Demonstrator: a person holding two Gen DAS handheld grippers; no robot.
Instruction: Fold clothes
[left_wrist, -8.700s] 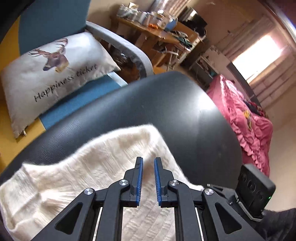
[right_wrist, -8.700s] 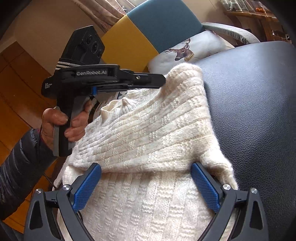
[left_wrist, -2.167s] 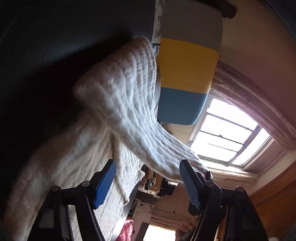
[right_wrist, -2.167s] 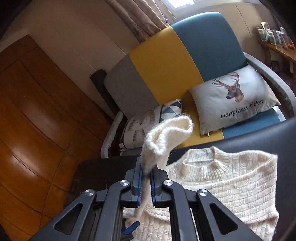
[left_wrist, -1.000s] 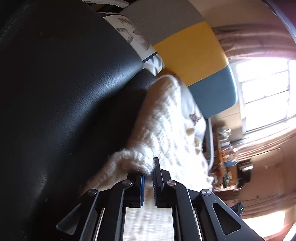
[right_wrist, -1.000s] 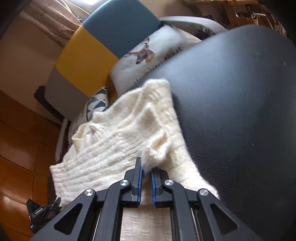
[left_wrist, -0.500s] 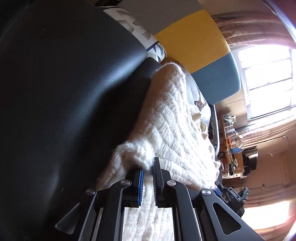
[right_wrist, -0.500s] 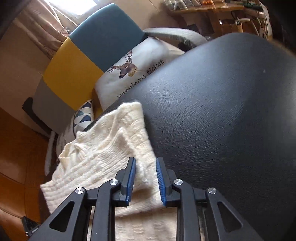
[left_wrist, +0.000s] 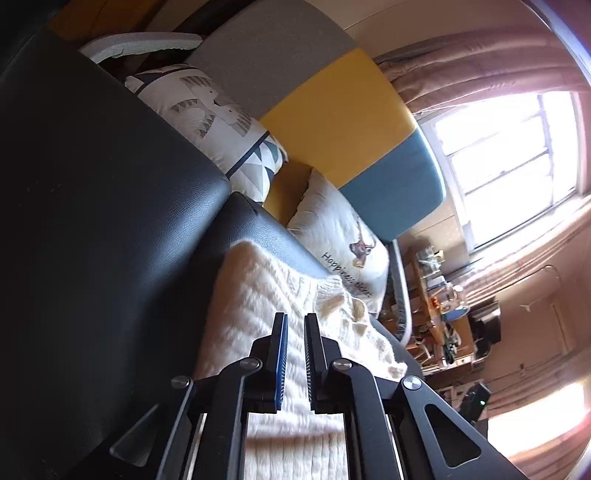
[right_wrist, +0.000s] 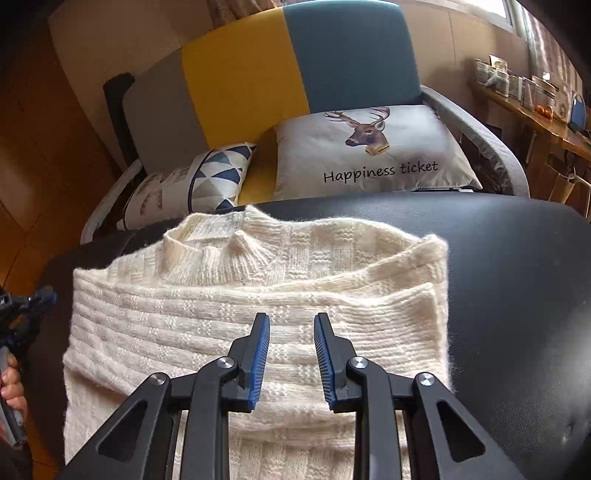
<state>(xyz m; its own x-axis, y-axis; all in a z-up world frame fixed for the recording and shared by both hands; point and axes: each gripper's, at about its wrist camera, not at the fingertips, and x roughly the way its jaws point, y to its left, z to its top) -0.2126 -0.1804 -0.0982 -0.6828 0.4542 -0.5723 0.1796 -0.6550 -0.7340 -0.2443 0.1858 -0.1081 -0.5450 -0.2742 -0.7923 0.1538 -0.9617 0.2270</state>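
The right tongs (right_wrist: 291, 332) stand partly spread, holding nothing, just above the cream sweater (right_wrist: 221, 314). The left tongs (left_wrist: 294, 332) are nearly pressed together over its edge, empty. The sweater lies folded on the black counter (right_wrist: 517, 277).

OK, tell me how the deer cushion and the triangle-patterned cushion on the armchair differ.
The deer cushion is plain pale grey with a stag's head and the words "Happiness ticket"; the triangle cushion carries blue and grey triangles. The deer cushion stands on the seat's blue side, the triangle cushion leans lower at the grey end. Both rest on the armchair behind the cream sweater.

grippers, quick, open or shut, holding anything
Left claw: slightly open, holding nothing, over the sweater.
Right claw: open, holding nothing.
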